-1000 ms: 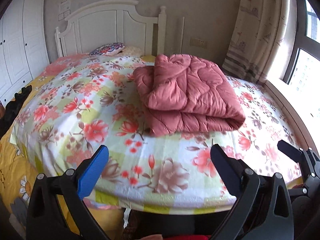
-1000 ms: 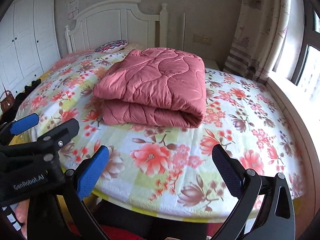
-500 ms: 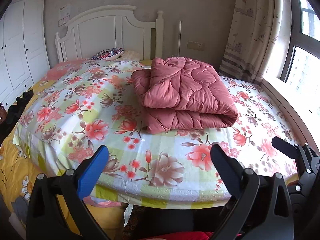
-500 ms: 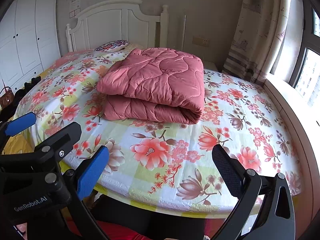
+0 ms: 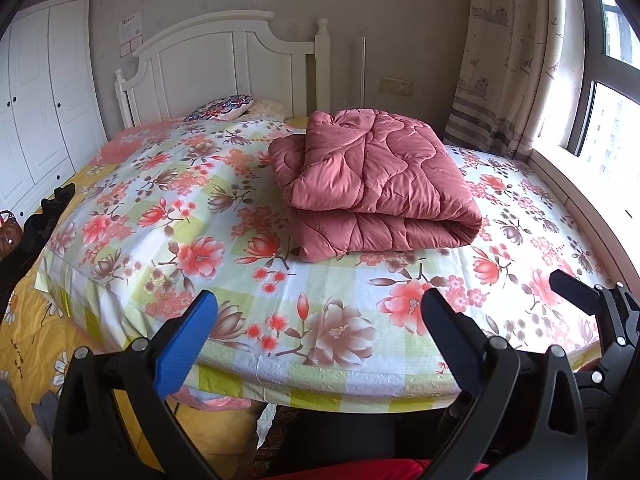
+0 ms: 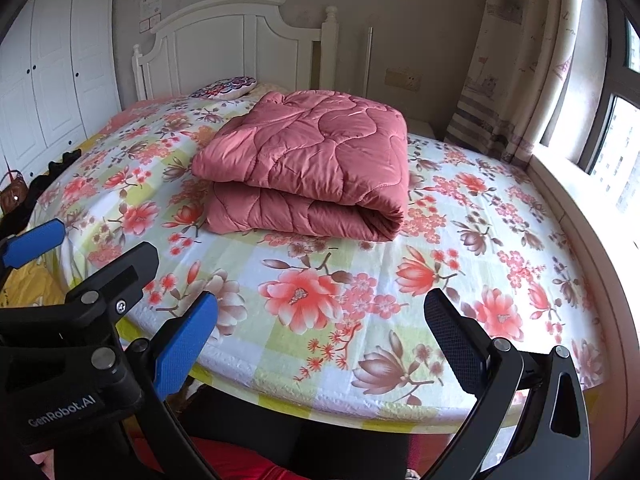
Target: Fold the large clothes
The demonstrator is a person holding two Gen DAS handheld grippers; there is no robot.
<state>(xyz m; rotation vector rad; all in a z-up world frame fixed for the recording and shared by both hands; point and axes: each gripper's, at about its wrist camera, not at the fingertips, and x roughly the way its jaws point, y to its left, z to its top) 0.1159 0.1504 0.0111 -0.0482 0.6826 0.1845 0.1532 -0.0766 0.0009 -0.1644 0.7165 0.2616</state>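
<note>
A pink quilted blanket (image 5: 372,184) lies folded into a thick stack on the floral bed sheet (image 5: 200,216), toward the head of the bed; the right wrist view shows the blanket (image 6: 308,164) with its rolled fold facing me. My left gripper (image 5: 320,320) is open over the foot edge of the bed, well short of the blanket, holding nothing. My right gripper (image 6: 322,318) is also open and empty, at the same foot edge. The left gripper (image 6: 80,268) shows at the left of the right wrist view.
A white headboard (image 5: 224,68) and a patterned pillow (image 5: 224,106) are at the far end. White wardrobe doors (image 5: 36,108) stand left, with dark items (image 5: 44,216) beside the bed. Curtain (image 5: 512,56) and window (image 5: 608,120) are right.
Both grippers have drawn back and risen slightly from the bed; the blanket looks farther away. The blanket itself has not moved, and both grippers stay open.
</note>
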